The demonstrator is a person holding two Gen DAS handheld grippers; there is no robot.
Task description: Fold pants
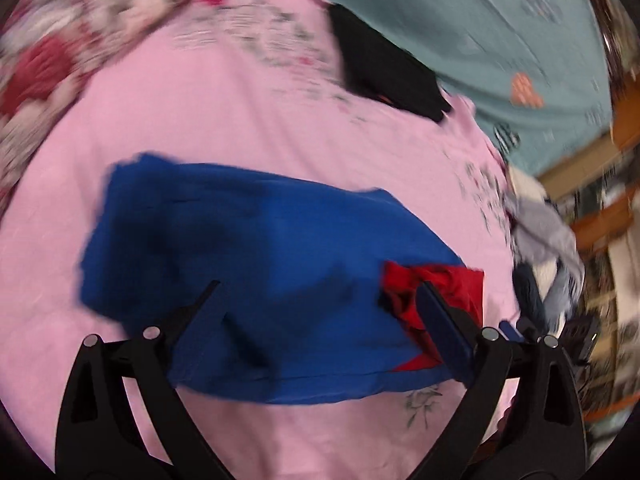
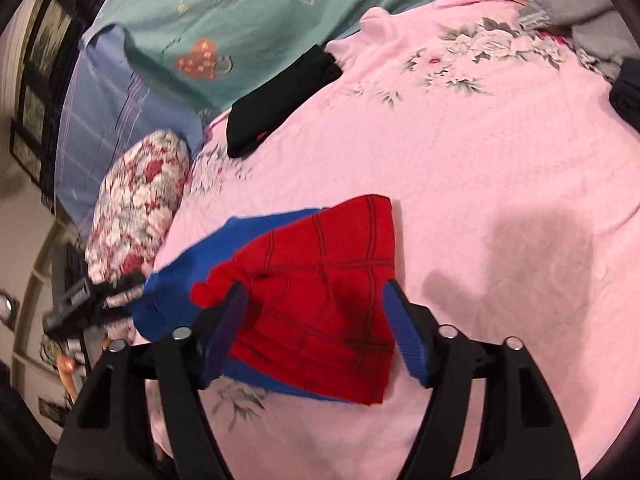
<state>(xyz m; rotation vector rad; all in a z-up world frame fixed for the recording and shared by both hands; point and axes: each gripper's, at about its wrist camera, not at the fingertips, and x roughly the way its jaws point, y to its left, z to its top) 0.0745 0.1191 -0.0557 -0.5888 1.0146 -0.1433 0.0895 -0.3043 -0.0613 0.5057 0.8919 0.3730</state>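
Pink bedsheet (image 2: 480, 184) bears blue-and-red pants (image 2: 320, 292) — right tool (image 2: 316, 308) and left tool (image 1: 320, 292) both gape, gripping nothing.

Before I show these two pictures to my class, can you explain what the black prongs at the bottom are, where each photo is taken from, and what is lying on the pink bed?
There is no robot here. A person holds a two-fingered claw in each hand, and a wide-angle camera on each looks along its fingers. One picture is from the left claw, the other from the right claw. Both claws are open and hold nothing. Beneath them, on the pink bedsheet, lie the blue and red pants, partly folded. The right claw's fingers straddle the red part without pressing on it. Farther off lies a folded black garment, with a floral pillow at the side and grey clothes near the far edge.
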